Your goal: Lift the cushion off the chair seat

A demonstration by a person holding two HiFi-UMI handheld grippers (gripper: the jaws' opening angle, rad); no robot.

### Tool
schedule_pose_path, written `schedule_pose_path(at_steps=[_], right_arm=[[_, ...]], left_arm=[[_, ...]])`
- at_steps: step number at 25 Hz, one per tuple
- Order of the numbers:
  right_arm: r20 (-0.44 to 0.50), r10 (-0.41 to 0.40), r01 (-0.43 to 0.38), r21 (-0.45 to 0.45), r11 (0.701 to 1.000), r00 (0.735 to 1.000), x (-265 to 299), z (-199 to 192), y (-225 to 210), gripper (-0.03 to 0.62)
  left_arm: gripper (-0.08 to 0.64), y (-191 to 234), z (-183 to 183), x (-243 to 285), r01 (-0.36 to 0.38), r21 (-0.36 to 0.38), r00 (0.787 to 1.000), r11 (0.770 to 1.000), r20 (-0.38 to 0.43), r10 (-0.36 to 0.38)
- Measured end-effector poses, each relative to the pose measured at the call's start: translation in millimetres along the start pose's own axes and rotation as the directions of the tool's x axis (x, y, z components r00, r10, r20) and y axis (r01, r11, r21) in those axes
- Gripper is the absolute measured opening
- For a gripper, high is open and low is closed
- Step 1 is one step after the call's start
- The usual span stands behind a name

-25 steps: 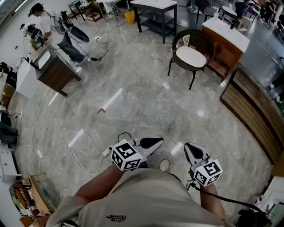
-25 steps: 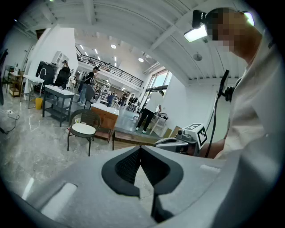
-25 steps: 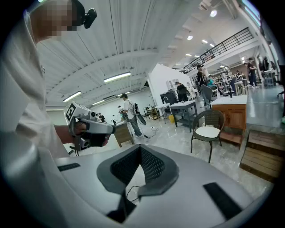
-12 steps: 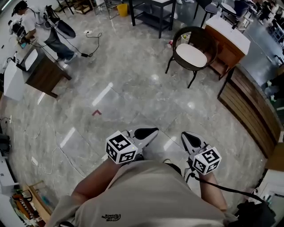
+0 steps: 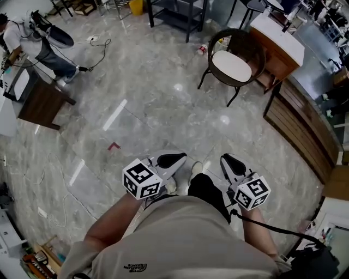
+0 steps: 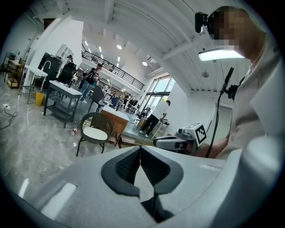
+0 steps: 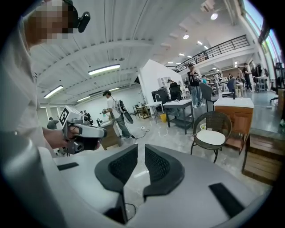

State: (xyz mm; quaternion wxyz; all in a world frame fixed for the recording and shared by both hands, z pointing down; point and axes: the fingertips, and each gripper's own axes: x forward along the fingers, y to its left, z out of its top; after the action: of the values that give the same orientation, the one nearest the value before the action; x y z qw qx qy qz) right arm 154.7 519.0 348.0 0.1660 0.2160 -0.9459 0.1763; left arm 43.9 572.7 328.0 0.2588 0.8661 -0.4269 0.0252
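Observation:
A cream cushion (image 5: 232,66) lies on the seat of a dark wicker chair (image 5: 246,42) across the marble floor, far from both grippers. It also shows in the left gripper view, cushion (image 6: 94,133), and in the right gripper view, cushion (image 7: 211,137). My left gripper (image 5: 175,160) is held out low in front of the person's body, its jaws shut with nothing between them. My right gripper (image 5: 229,162) is beside it. Its jaws are opening, a narrow gap shows between them, and nothing is in it. Both point towards the chair.
A wooden cabinet with a white top (image 5: 279,42) stands right behind the chair. A slatted wooden platform (image 5: 305,128) runs along the right. A black table (image 5: 177,13) is at the back. A person (image 5: 41,41) works at a dark desk (image 5: 41,101) at the left; cables (image 5: 103,46) lie on the floor.
The person has walked forward with both grippers held out. The chair and cushion sit lower and a little larger in the head view, and the desk at the left has slid back.

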Motion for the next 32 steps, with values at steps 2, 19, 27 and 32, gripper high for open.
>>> schedule_pose_path(at_steps=[2, 19, 27, 32], right_arm=[[-0.006, -0.008, 0.008, 0.016, 1.0, 1.0, 16, 7, -22, 0.068], [-0.02, 0.067, -0.065, 0.075, 0.995, 0.998, 180, 113, -245, 0.087], [-0.079, -0.014, 0.022, 0.101, 0.995, 0.997, 259, 129, -312, 0.087], [-0.072, -0.149, 0.161, 0.229, 0.96, 0.986, 303, 135, -359, 0.087]], left_arm=[[0.008, 19, 11, 17, 0.001, -0.007, 1.0, 1.0, 0.004, -0.001], [0.008, 180, 162, 196, -0.063, 0.002, 0.997, 0.998, -0.051, 0.063], [0.008, 271, 199, 238, 0.024, -0.018, 0.993, 1.0, -0.112, -0.026], [0.008, 319, 233, 260, 0.171, 0.017, 0.97, 0.985, -0.18, -0.165]])
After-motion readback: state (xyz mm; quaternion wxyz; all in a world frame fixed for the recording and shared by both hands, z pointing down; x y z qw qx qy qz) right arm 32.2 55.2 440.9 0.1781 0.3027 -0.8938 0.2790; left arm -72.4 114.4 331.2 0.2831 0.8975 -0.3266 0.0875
